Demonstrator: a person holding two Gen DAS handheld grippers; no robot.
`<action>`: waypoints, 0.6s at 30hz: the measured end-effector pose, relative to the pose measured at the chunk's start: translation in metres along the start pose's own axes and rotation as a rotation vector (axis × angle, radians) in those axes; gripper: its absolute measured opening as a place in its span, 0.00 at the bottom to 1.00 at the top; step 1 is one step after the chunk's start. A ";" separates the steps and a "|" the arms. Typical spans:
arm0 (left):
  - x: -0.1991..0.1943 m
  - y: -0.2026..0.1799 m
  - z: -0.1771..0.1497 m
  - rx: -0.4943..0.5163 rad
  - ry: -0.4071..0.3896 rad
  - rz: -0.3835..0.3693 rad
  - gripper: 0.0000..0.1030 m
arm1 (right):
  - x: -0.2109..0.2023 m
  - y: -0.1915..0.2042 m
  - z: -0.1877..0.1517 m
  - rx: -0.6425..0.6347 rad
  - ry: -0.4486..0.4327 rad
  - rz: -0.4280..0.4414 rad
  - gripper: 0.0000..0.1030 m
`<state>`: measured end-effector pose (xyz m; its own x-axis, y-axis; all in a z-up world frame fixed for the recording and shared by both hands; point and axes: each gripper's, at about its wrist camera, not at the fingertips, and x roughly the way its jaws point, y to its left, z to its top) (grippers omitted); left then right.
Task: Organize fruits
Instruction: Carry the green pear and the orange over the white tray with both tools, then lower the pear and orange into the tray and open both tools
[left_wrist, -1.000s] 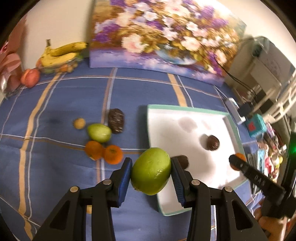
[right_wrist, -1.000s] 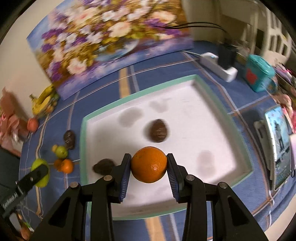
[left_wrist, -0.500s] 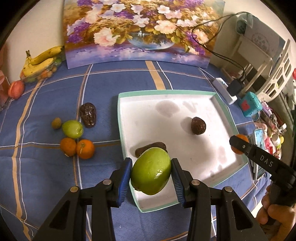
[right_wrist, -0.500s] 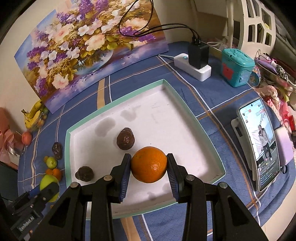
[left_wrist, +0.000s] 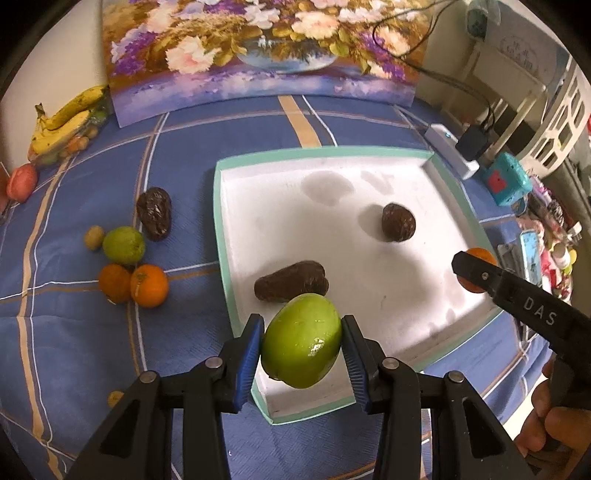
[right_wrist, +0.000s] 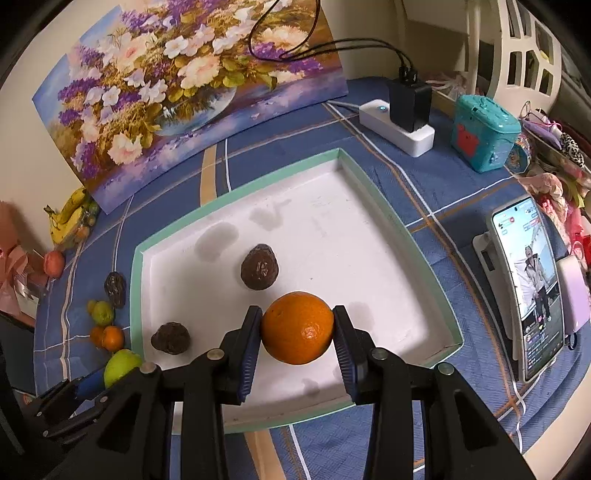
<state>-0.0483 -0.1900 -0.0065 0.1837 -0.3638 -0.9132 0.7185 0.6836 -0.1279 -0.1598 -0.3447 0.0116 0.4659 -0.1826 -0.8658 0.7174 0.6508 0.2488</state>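
My left gripper (left_wrist: 302, 349) is shut on a green fruit (left_wrist: 301, 341), held above the near left corner of the white tray (left_wrist: 221, 206) with a teal rim. My right gripper (right_wrist: 297, 332) is shut on an orange (right_wrist: 298, 326), held above the tray's (right_wrist: 369, 184) near part. Two dark brown fruits (left_wrist: 291, 285) (left_wrist: 398, 222) lie in the tray. On the blue cloth left of the tray lie a dark fruit (left_wrist: 154, 213), a green fruit (left_wrist: 123, 245), two oranges (left_wrist: 149, 285) and a small yellowish fruit (left_wrist: 93, 237).
A flower painting (left_wrist: 266, 48) leans at the back. Bananas (left_wrist: 66, 122) and a peach (left_wrist: 23, 181) sit far left. A power strip (right_wrist: 397, 127), a teal box (right_wrist: 484, 133) and a phone on a stand (right_wrist: 528, 284) are right of the tray.
Both grippers have shifted a little over the tray with their fruits still held; the tray and its dark fruits appear closer and more centred in both views.
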 end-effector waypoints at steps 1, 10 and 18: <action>0.004 -0.001 -0.001 0.005 0.011 0.005 0.44 | 0.003 0.000 -0.001 -0.001 0.009 -0.002 0.39; 0.041 -0.007 -0.009 0.016 0.106 0.016 0.44 | 0.041 -0.002 -0.012 -0.005 0.128 -0.023 0.39; 0.046 -0.006 -0.008 0.000 0.118 0.018 0.44 | 0.049 -0.002 -0.018 -0.015 0.154 -0.040 0.39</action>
<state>-0.0496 -0.2058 -0.0514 0.1161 -0.2740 -0.9547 0.7155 0.6898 -0.1109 -0.1481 -0.3419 -0.0393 0.3510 -0.0940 -0.9316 0.7253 0.6565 0.2071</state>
